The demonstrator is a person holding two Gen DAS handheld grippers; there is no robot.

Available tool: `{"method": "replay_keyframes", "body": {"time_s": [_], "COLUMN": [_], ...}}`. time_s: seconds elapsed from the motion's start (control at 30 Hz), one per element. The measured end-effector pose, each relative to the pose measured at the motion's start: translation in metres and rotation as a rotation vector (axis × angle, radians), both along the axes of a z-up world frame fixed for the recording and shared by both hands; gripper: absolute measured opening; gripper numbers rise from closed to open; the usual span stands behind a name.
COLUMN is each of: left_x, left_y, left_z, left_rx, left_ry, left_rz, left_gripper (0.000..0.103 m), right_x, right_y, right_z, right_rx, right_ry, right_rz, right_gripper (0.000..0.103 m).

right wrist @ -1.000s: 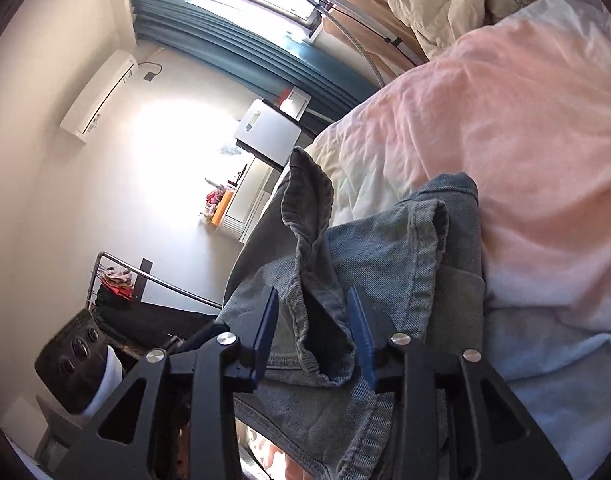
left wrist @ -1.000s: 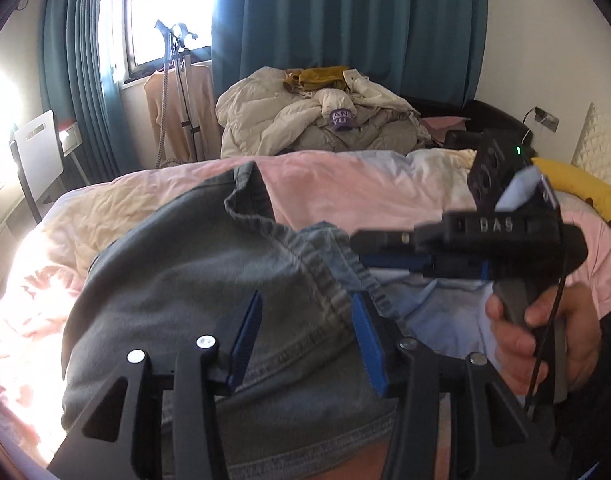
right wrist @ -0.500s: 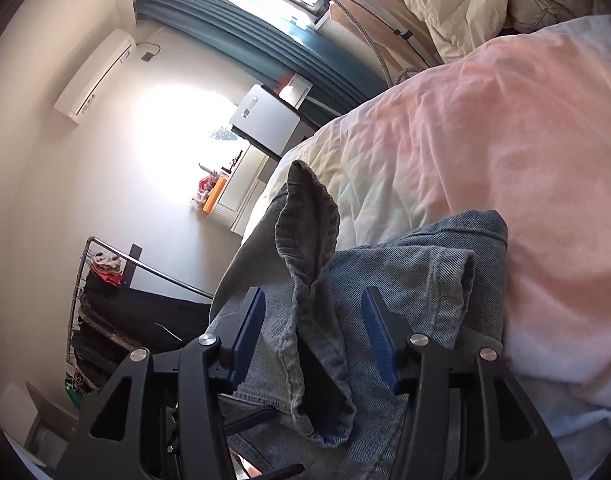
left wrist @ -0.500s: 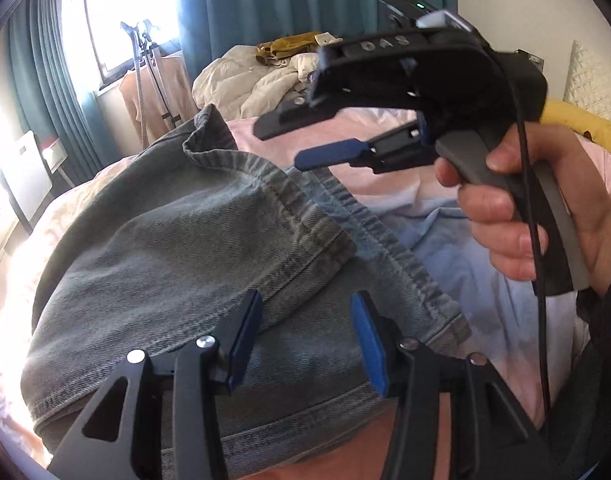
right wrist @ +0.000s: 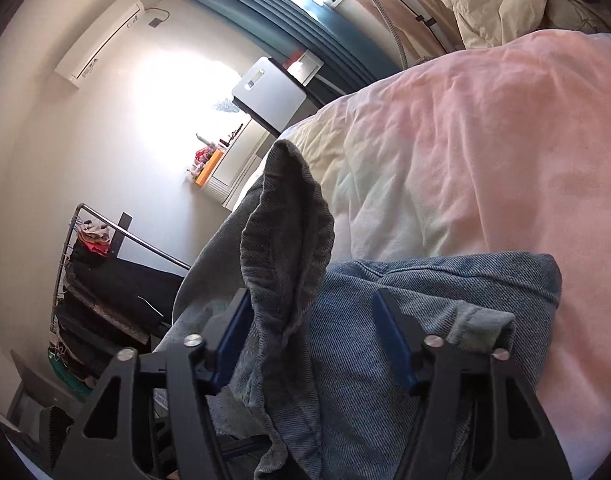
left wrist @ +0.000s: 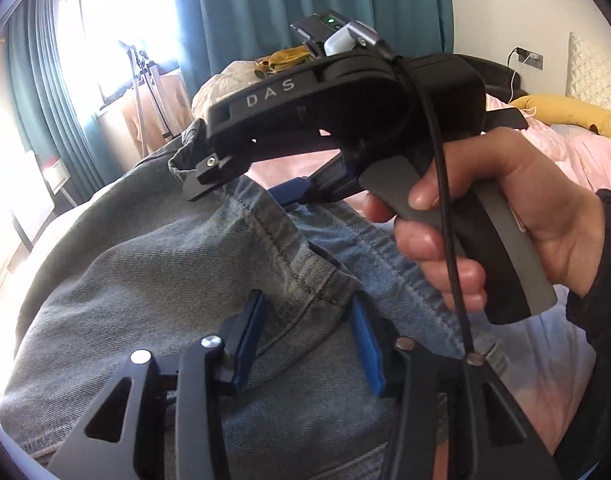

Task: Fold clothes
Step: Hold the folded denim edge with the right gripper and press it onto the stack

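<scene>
Blue-grey jeans (left wrist: pixel 165 280) lie bunched on a pink bed cover (right wrist: pixel 485 140). Low over them, my left gripper (left wrist: pixel 308 340) has its jaws closing, with a stitched denim ridge between the blue pads (left wrist: pixel 249 340); the pads do not visibly press on it. A hand (left wrist: pixel 505 208) holds my right gripper (left wrist: pixel 241 196) just above, at a raised corner of the jeans. In the right wrist view, the right gripper (right wrist: pixel 313 340) stands open around an upright denim fold (right wrist: pixel 285 240). That fold leans on the left pad (right wrist: pixel 233 336) and stays apart from the right one.
A heap of cream bedding and clothes (right wrist: pixel 505 0) sits at the far end of the bed. Teal curtains (left wrist: pixel 265 20) hang behind it. There is a yellow pillow (left wrist: pixel 565 114) at the right. A clothes rack (right wrist: pixel 105 248) and a white chair (right wrist: pixel 269 92) stand beside the bed.
The right gripper swung across close in front of the left camera, and its jaws widened off the denim fold. The left gripper sank toward the jeans and its jaws narrowed.
</scene>
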State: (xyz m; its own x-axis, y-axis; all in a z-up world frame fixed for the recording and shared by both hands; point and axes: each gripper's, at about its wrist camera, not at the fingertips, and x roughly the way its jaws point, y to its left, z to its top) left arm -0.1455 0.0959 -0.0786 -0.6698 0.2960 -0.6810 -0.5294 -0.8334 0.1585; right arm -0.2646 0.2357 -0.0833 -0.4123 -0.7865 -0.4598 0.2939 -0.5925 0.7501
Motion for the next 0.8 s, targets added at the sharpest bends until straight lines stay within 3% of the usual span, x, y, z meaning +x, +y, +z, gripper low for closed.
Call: {"method": "replay_keyframes", "body": {"time_s": [0.03,0.07,0.17,0.37,0.47,0.6,0.7,0.8], "left_x": [0.001,0.002,0.006,0.044,0.059,0.082,0.085,0.085], "left_y": [0.0,-0.002,-0.008,-0.027,-0.046,-0.066,-0.061,-0.038], "left_z": [0.0,0.001,0.007,0.049,0.073,0.095,0.087,0.064], "left_rx": [0.002,0.012,0.045,0.157,0.268,0.339,0.331,0.263], "left_ry": [0.001,0.002,0.003,0.088,0.079,0.07,0.009,-0.058], "left_rz": [-0.004,-0.002,0.008,-0.036,-0.072,-0.099,-0.104,-0.1], "left_gripper": [0.03,0.02,0.016,0.015,0.015,0.015,0.015,0.015], "right_x": [0.0,-0.001,0.001,0.031,0.054,0.084,0.098,0.1], "right_y": [0.002,0.003,0.005,0.008,0.014,0.019,0.021,0.025], "right_z": [-0.001,-0.002,-0.002,0.039,0.06,0.066,0.054,0.026], "right_rx": [0.001,0.008,0.01,0.015,-0.017,-0.002,0.043,0.084], "right_ry": [0.001,0.0,-0.004,0.063,0.092,0.072,0.02,-0.057], "right_rz": [-0.013,-0.021,-0.039,-0.078,-0.094,-0.092,-0.109,-0.143], "right_gripper": [0.037,0.017,0.007,0.005,0.005,0.004,0.004,0.004]}}
